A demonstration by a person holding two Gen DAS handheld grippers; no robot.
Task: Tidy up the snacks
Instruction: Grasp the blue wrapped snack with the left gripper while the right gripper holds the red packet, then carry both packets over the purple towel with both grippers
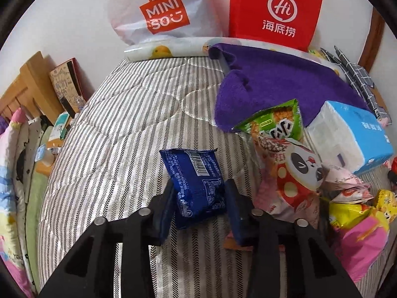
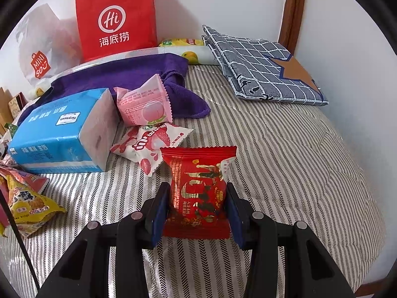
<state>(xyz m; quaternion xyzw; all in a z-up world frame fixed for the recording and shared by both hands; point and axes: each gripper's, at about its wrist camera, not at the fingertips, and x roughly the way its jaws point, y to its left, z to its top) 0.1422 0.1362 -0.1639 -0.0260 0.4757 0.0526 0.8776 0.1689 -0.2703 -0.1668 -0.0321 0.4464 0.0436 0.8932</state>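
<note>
Both black two-finger tools sit closed on soft, light packets above the striped quilted bedspread: right gripper pinches a crinkly red foil snack packet mid-body; left gripper pinches a smaller, slippery blue plastic snack packet.

You work over a bed covered with a grey-and-white striped quilted cover. A plain white wall stands behind it. A curved brown wooden frame rises against that wall at the bed's far right corner. To your left, a light wooden headboard leans beside the bed, with a pastel patterned quilt bunched along the edge. Lighting is even and soft, casting faint shadows.
</note>
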